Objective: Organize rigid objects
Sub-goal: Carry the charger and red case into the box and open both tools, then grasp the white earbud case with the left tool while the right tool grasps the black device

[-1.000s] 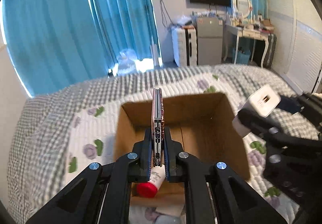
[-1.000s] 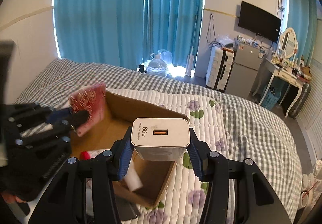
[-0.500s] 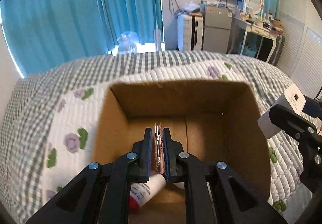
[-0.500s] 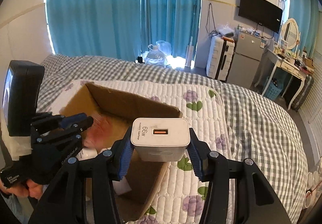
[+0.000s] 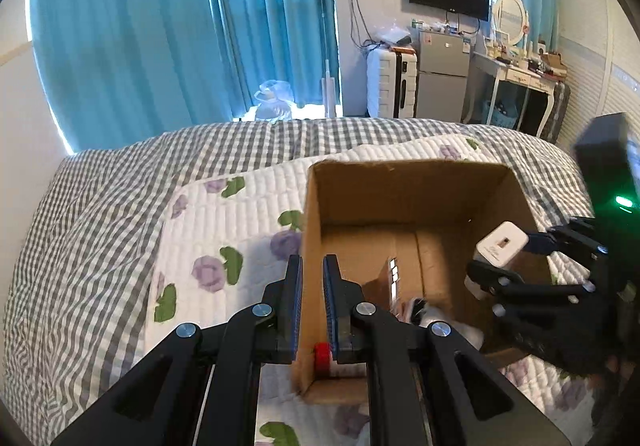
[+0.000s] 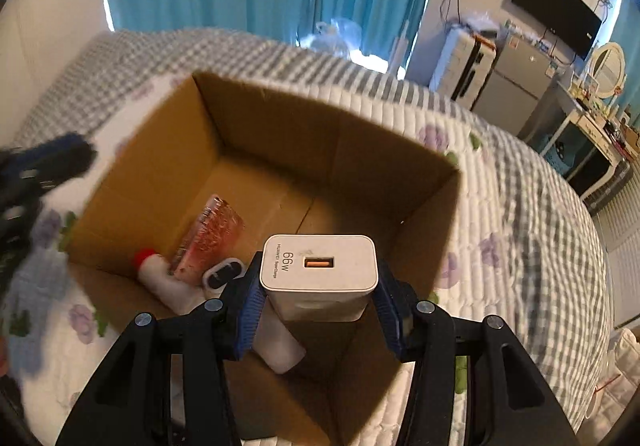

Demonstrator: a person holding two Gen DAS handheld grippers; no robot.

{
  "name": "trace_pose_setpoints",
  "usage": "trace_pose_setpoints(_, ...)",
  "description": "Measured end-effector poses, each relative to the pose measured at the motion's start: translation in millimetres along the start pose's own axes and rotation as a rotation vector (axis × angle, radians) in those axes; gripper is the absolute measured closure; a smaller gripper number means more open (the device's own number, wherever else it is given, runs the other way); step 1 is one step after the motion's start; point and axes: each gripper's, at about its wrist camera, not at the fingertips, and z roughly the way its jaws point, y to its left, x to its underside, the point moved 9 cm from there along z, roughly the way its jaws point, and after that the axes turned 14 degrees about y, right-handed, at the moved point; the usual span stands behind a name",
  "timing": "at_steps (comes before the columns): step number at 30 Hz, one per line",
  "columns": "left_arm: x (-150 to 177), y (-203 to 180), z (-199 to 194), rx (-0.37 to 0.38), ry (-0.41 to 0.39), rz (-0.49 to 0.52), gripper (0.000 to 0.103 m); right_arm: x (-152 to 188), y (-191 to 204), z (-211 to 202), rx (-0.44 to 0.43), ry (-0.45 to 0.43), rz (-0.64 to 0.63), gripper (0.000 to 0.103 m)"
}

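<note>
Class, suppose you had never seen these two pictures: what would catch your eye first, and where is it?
The white charger, clamped in the right gripper, fills the foreground over the open cardboard box on the bed. Inside the box, a pink case lies beside a red-capped tube. The left gripper, empty, straddles the box's left wall.

In the right wrist view we see the left tool (image 6: 60, 159) only as a blur at the frame's left edge. The white charger (image 6: 319, 270) hides part of the white tube (image 6: 280, 346) beneath it. We cannot read the small items on the dresser (image 5: 520, 63).
</note>
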Motion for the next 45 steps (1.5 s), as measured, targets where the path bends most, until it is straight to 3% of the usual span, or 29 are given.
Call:
trace_pose_setpoints(2,5.3,8.0,3.4,0.013,-0.002,-0.018,0.090,-3.8,0.1,11.4,0.008,0.017,0.013,0.052)
trace_pose_setpoints(3,6.2,11.2,3.8,0.018,-0.003,-0.027,0.090,-6.7,0.8,14.6,0.005,0.010,0.020,0.038)
trace_pose_setpoints(5,7.0,16.3,2.9,0.031,-0.008,-0.038,0.089,-11.7,-2.8,10.4,0.023,-0.035,0.051,0.026)
trace_pose_setpoints(8,12.0,22.5,-4.7,0.021,-0.029,-0.042,0.070,-13.7,-6.2,-6.1,0.008,-0.103,0.088,0.026)
trace_pose_setpoints(10,17.8,25.6,-11.9,-0.007,-0.049,-0.044,0.043,-8.3,-10.3,-23.9,0.004,-0.145,0.107,0.025)
trace_pose_setpoints(14,32.6,24.9,-21.2,-0.028,-0.059,-0.034,0.036,18.7,-17.2,-58.1,0.030,-0.205,0.106,0.022)
trace_pose_setpoints(16,47.2,20.5,-25.8,-0.008,-0.056,-0.036,0.025,35.3,-18.6,-71.7,0.049,-0.222,0.101,0.020)
trace_pose_setpoints(18,61.4,16.3,-28.6,0.007,-0.054,-0.032,0.021,59.9,-20.9,-84.0,0.061,-0.245,0.110,0.014)
trace_pose_setpoints(22,87.5,7.0,-32.7,0.023,-0.048,-0.028,0.004,103.7,-20.8,-87.8,0.024,-0.228,0.133,0.013)
trace_pose_setpoints(26,105.8,-5.2,-29.4,0.041,-0.055,-0.006,0.003,133.5,-16.0,-72.8,0.003,-0.195,0.152,0.007)
trace_pose_setpoints(31,124.3,-17.7,-0.4,0.093,0.023,-0.010,0.003,156.8,-14.3,-32.0,-0.006,-0.125,0.175,0.006)
trace_pose_setpoints(34,136.7,-23.1,21.1,0.088,0.073,-0.020,0.003,159.9,-8.6,-12.5,-0.006,-0.081,0.156,0.006)
trace_pose_setpoints(42,157.3,-40.4,53.0,0.109,0.168,0.008,0.004,157.4,-2.9,-3.3,-0.018,-0.070,0.147,0.006)
trace_pose_setpoints(45,163.1,-48.6,61.0,0.132,0.197,0.024,0.011,157.8,-4.2,0.7,-0.021,-0.057,0.154,0.006)
